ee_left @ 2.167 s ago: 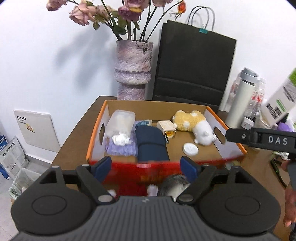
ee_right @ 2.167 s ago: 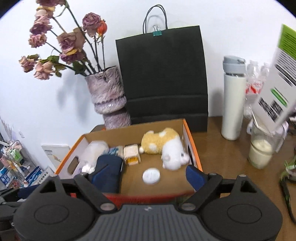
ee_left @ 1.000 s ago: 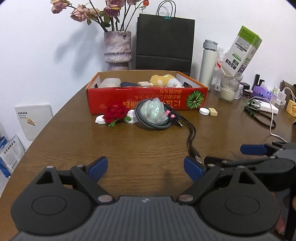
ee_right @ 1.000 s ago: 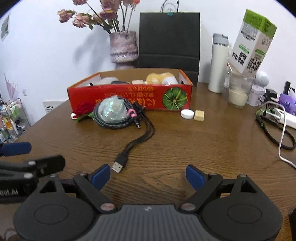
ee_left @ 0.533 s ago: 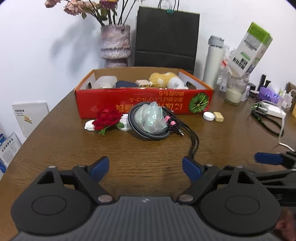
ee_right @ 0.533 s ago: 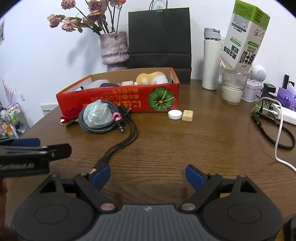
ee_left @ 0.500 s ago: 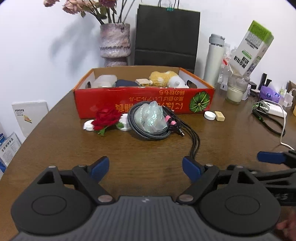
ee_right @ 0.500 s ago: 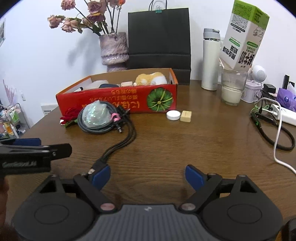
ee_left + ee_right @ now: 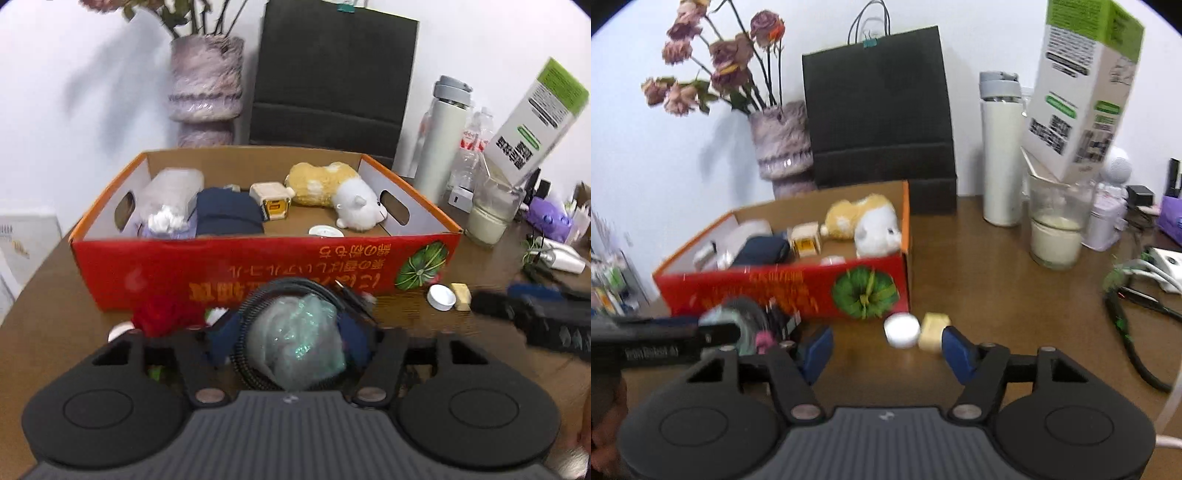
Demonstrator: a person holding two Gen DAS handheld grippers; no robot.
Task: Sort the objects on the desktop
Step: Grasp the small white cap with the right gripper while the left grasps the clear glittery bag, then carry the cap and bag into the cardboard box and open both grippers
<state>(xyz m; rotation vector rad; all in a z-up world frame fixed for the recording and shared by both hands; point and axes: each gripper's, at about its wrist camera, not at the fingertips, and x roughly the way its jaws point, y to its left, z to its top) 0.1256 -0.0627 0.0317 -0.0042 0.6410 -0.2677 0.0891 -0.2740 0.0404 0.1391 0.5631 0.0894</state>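
The desk (image 9: 990, 280) is seen carrying an open red box (image 9: 266, 269), in which a plush toy (image 9: 336, 194), a dark pouch (image 9: 227, 214), a clear container (image 9: 171, 195), a small cube (image 9: 271, 197) and a white disc (image 9: 325, 232) are held. Behind the box a black bag (image 9: 879, 110), a vase (image 9: 783, 144), a white bottle (image 9: 1001, 147) and a glass (image 9: 1054, 229) under a tilted carton (image 9: 1086, 81) are ranged. Just in front of the box a cable coil (image 9: 295, 332) wrapped round a clear plastic wad is found between the fingers of the left gripper (image 9: 291, 341), which have just been closing at about half width; whether the coil is pressed cannot be told. The right gripper (image 9: 886, 345), likewise just closing and half open, is placed around a white cap (image 9: 902, 329) and a beige block (image 9: 932, 331), the block just beside its right finger (image 9: 955, 349), the cap apart from the left one. A red flower (image 9: 162, 314) is blurred left of the coil.
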